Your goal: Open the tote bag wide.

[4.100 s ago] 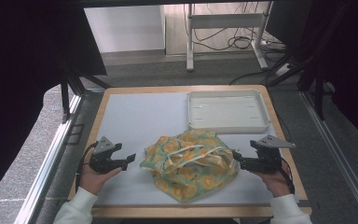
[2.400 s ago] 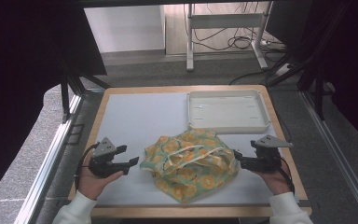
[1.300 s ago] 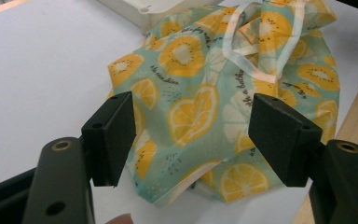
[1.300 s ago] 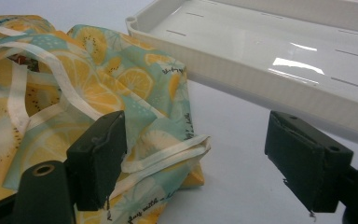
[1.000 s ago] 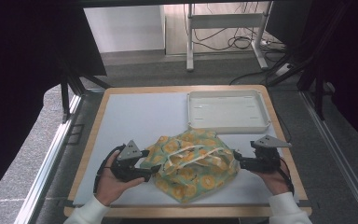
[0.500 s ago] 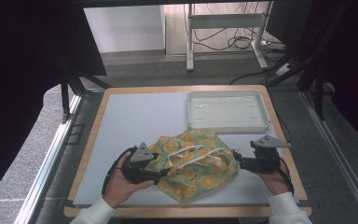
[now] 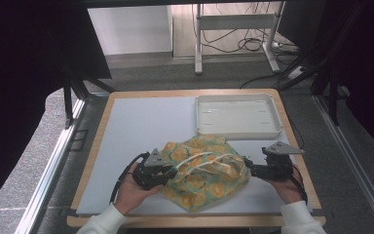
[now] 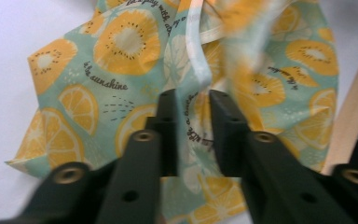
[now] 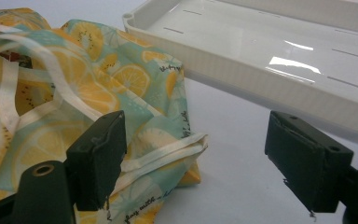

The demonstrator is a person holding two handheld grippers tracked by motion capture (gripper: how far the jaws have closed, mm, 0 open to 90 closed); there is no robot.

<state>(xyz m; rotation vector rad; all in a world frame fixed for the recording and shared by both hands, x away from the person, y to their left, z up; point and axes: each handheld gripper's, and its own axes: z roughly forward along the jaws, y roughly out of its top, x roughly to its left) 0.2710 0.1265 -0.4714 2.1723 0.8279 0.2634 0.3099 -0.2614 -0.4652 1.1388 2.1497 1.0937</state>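
I have the left gripper [image 7: 168,171] on the left side of the cloth bag [image 7: 206,170], which lies crumpled near the front edge of the table [image 7: 126,126], a little right of its middle. My left jaws have just been closing, and in the left gripper view they stand close together with a fold of the fruit-printed fabric [image 8: 121,70] pinched between them, just below a white strap [image 8: 198,56]. My right gripper [image 7: 247,170] sits at the bag's right side with its jaws wide apart; in the right gripper view one jaw rests beside the bag's hemmed corner [image 9: 177,149] and nothing is gripped. The white tray [image 7: 236,114] stands toward the table's back right corner, just behind the bag.
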